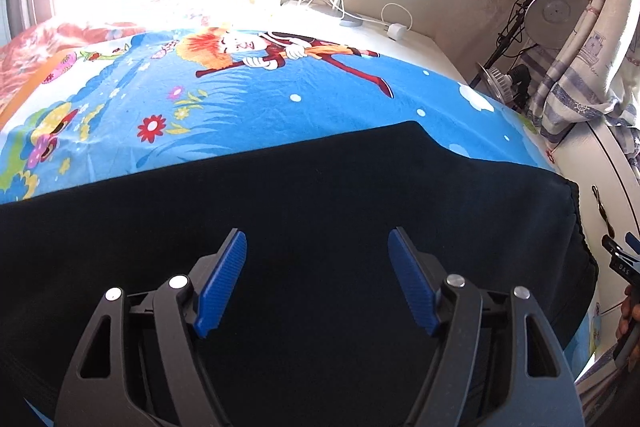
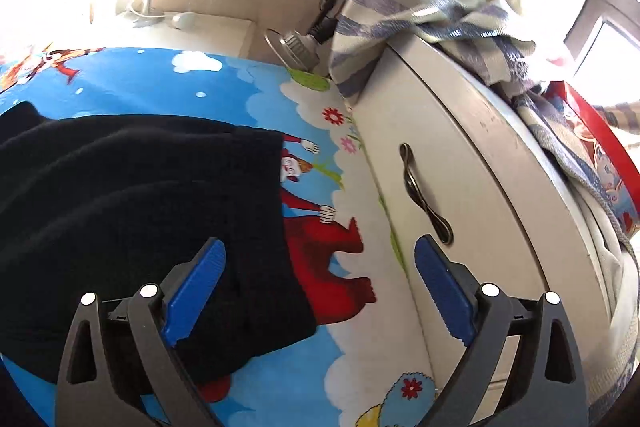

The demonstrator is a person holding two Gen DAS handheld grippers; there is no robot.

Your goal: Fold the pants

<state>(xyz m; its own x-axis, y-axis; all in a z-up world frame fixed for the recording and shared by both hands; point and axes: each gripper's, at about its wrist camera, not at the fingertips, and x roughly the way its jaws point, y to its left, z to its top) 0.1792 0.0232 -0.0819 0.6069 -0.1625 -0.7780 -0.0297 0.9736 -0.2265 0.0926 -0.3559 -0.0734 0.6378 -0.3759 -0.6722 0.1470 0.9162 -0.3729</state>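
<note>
Both your tongs are spread w/ nothing pinched: left tongs [image 1: 317, 283] hang over the middle of the pants [image 1: 280, 227], right tongs [image 2: 320, 303] straddle the garment's end edge, one blue pad over dark cloth, the other out over the bed sheet [image 2: 352, 347] near the cabinet [image 2: 460, 147]. Pants lie across the bed, filling the lower half of the left view, stacked in soft layers, so prob. a fold is already laid and you've let go so it can settle flat; that's my read, not a sure thing. Keeping the left tongs central looks handy for pressing or steadying the stack. Left view gives you the long far edge of the pants against the sheet [image 1: 240, 99], plus your right tongs and hand at lower right of frame. Right view alone shows the layered ridges at the end, the cabinet handle [image 2: 424, 195] close by, and the striped cloth [image 2: 400, 27] draped above.
</note>
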